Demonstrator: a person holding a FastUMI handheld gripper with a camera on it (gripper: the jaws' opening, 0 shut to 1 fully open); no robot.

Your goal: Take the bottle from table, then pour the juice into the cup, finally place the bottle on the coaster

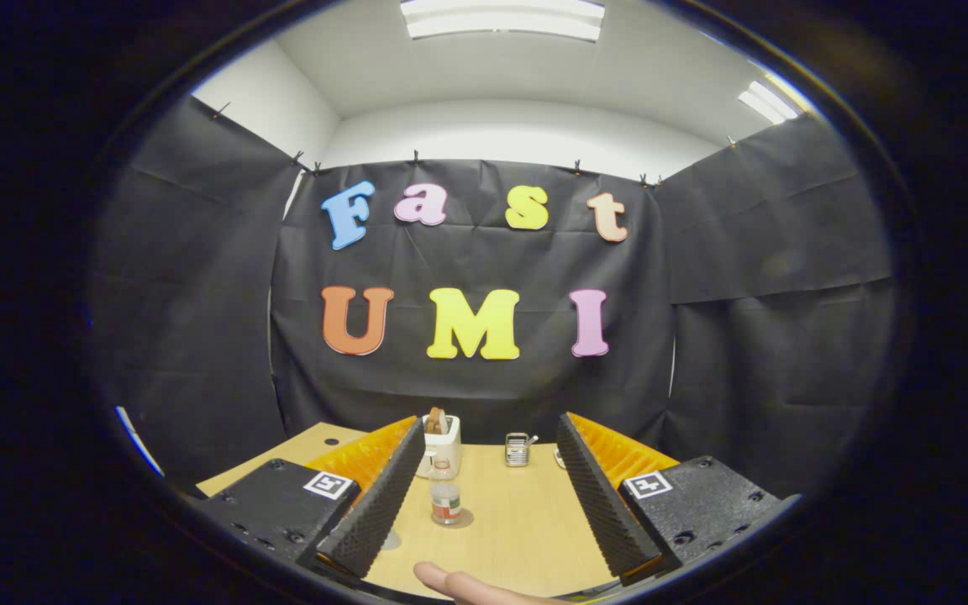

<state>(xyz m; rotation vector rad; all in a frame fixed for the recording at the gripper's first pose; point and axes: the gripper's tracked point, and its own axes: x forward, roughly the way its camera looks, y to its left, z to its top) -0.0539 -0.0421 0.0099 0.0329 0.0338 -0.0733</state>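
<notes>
The wooden table (526,538) runs ahead from the gripper (488,496), whose two fingers stand wide apart with nothing between their faces but bare tabletop. At the far edge, a white toaster-like box (442,449) with something brown poking out of its top stands beside the left finger, and a small metal rack (518,449) stands just right of it. Nearer, the bottle (445,502) stands upright on a flat round disc, which I judge to be the coaster (460,521). It lies ahead of the fingers and left of the midline, closer to the left finger, its long axis vertical. This fits a bottle already set down, or one standing there beforehand. A fingertip (450,581) shows at the near edge.
</notes>
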